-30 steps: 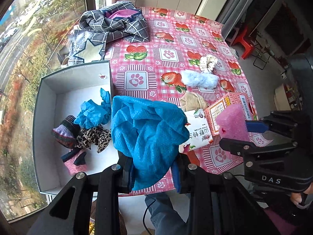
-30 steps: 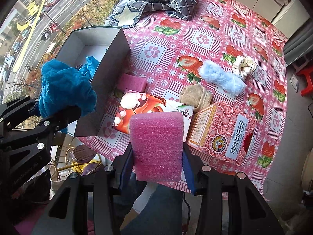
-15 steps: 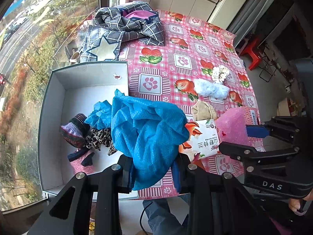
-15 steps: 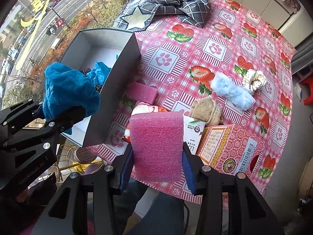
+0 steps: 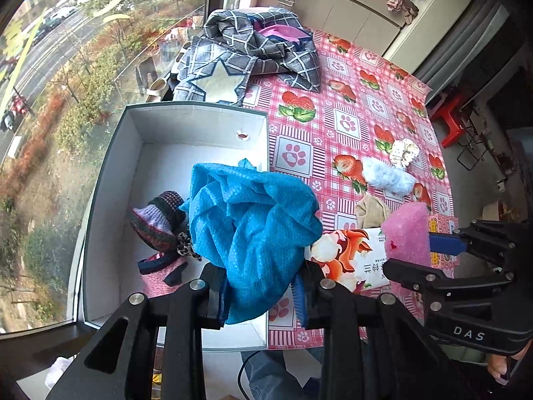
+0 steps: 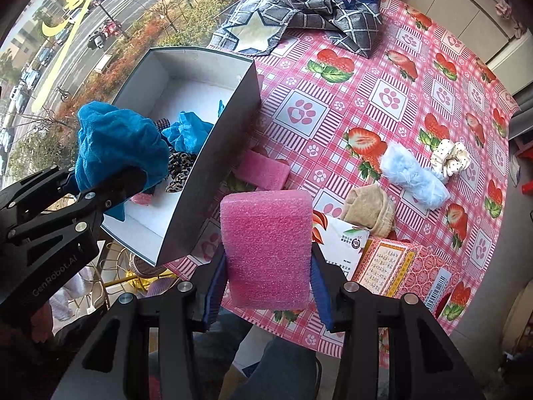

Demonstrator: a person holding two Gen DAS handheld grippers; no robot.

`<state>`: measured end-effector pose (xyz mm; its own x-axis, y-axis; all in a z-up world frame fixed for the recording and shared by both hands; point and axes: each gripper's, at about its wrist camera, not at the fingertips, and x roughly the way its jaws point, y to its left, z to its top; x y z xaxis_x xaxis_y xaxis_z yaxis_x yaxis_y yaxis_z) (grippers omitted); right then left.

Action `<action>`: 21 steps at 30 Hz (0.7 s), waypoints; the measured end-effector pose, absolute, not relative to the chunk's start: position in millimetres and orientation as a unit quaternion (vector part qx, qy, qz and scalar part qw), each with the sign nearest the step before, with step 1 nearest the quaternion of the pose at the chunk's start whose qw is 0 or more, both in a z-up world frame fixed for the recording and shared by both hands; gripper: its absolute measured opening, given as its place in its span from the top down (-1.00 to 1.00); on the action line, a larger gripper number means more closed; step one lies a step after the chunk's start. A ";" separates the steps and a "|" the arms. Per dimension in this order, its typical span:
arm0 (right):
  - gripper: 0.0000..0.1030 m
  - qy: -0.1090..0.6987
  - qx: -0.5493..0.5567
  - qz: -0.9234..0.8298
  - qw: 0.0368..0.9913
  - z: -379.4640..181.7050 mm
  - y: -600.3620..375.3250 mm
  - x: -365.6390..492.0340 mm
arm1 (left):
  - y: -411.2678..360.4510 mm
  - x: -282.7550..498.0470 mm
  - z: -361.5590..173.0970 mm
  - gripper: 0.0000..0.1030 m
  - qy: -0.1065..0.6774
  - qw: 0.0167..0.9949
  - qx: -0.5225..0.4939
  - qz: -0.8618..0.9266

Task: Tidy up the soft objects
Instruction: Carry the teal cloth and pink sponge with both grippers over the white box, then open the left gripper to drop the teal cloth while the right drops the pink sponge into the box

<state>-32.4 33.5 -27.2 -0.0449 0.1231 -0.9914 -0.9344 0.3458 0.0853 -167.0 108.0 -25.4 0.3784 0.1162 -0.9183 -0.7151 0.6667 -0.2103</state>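
My left gripper (image 5: 263,296) is shut on a bunched blue cloth (image 5: 253,220) and holds it above the near right part of the open grey box (image 5: 110,173). The cloth also shows in the right wrist view (image 6: 116,140). My right gripper (image 6: 266,296) is shut on a pink foam block (image 6: 266,246), held above the table's front edge, right of the box (image 6: 213,180). The block also shows in the left wrist view (image 5: 406,233). The box holds a knit sock (image 5: 156,220), a pink sock (image 5: 160,270), a leopard scrunchie (image 6: 178,166) and a blue glove (image 6: 186,130).
On the strawberry tablecloth (image 5: 349,123) lie a second pink foam piece (image 6: 263,173), a beige cloth (image 6: 369,210), a light blue fluffy roll (image 6: 413,176), a white scrunchie (image 6: 449,156), a printed packet (image 5: 349,256), a red carton (image 6: 409,273) and a plaid blanket (image 5: 253,50).
Both grippers have risen and moved left toward the box with their loads. The blue cloth now hangs further over the box.
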 end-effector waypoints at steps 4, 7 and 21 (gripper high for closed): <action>0.09 0.569 -0.357 0.453 0.586 -27.9 46.6 -36.9 | 123.6 -177.3 -31.5 0.37 0.486 0.759 -0.322 0.289; 0.09 0.571 -0.357 0.458 0.580 -29.4 58.5 -40.4 | 134.3 -184.3 -36.0 0.37 0.486 0.750 -0.330 0.304; 0.09 0.577 -0.350 0.486 0.556 -32.7 122.8 -61.2 | 180.9 -201.9 -55.7 0.36 0.490 0.709 -0.356 0.362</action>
